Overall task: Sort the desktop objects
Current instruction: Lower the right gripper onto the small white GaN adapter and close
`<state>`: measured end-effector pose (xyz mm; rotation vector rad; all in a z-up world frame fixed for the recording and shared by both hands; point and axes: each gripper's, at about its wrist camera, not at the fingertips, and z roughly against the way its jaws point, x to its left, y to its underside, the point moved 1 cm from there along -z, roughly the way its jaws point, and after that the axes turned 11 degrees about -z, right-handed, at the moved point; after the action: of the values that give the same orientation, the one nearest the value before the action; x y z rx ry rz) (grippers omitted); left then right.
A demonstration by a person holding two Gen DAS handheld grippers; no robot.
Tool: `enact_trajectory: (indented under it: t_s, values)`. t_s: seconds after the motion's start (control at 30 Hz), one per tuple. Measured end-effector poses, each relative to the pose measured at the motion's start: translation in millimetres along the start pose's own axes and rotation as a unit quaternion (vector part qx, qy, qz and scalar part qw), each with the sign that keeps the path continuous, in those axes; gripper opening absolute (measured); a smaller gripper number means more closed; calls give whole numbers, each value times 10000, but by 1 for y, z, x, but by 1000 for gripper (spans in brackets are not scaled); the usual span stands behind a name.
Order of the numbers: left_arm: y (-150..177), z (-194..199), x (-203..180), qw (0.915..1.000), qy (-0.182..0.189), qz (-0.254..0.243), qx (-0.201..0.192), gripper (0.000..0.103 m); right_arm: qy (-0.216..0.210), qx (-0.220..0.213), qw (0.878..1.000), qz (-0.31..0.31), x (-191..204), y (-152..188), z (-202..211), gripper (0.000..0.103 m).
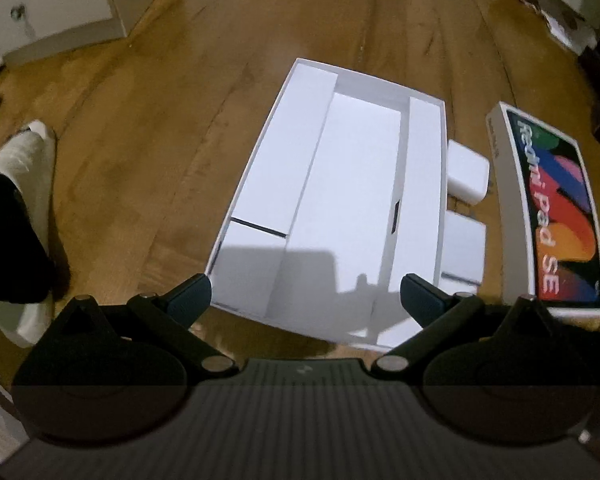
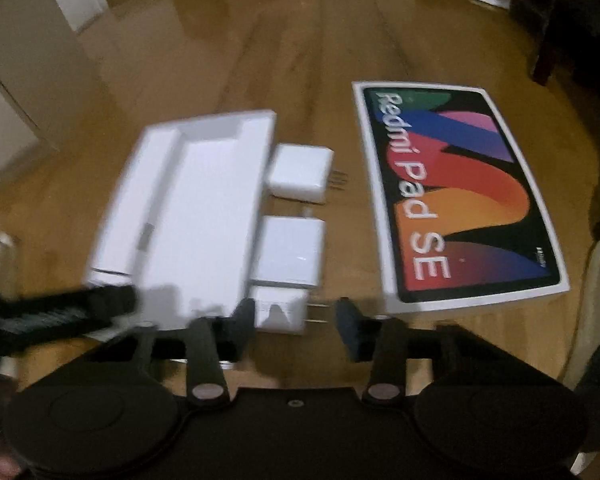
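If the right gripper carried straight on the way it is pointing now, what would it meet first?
Most likely the nearest white charger, which lies on the wooden table just ahead of the open right gripper, its prongs pointing right. Depth is hard to judge through the fisheye.

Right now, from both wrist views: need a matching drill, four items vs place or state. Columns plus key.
Items
1. open white box tray
2. Redmi Pad SE lid
3. nearest charger
4. left gripper

Descriptions
A. printed face up, right of the chargers
B. open, holding nothing
C. left of the chargers, compartments unfilled
D. just ahead of the open right gripper, prongs pointing right

Pairs: 1-C, 2-A, 3-D, 4-B
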<state>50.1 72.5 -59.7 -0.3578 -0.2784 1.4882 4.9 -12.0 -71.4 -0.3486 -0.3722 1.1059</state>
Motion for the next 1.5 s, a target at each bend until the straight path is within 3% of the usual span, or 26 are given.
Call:
enact_trajectory:
  t_s: [0.33, 0.77, 0.97, 1.1, 1.4, 1.5]
  values:
    - [-6, -5, 10, 9996, 133, 262, 40, 103, -536, 365, 9964, -541, -8, 1, -35, 41]
    - [-3, -10, 19, 9988, 235, 417, 124, 103, -427, 366, 9980, -272, 10, 4, -49, 47]
    - [-2, -12, 16, 9988, 280, 382, 159, 103, -299, 162, 9993, -158, 19, 3, -53, 50]
    - [-2, -12, 16, 9988, 276, 379, 168, 103, -165, 119, 9998, -4, 24, 4, -54, 58]
    - [-1, -12, 14, 9988, 322, 335, 180, 103, -92, 25, 9999, 56, 31, 6, -54, 57]
    - [-1, -13, 14, 9987, 337, 320, 184, 103, -49, 36, 10000, 41, 31, 7, -52, 46]
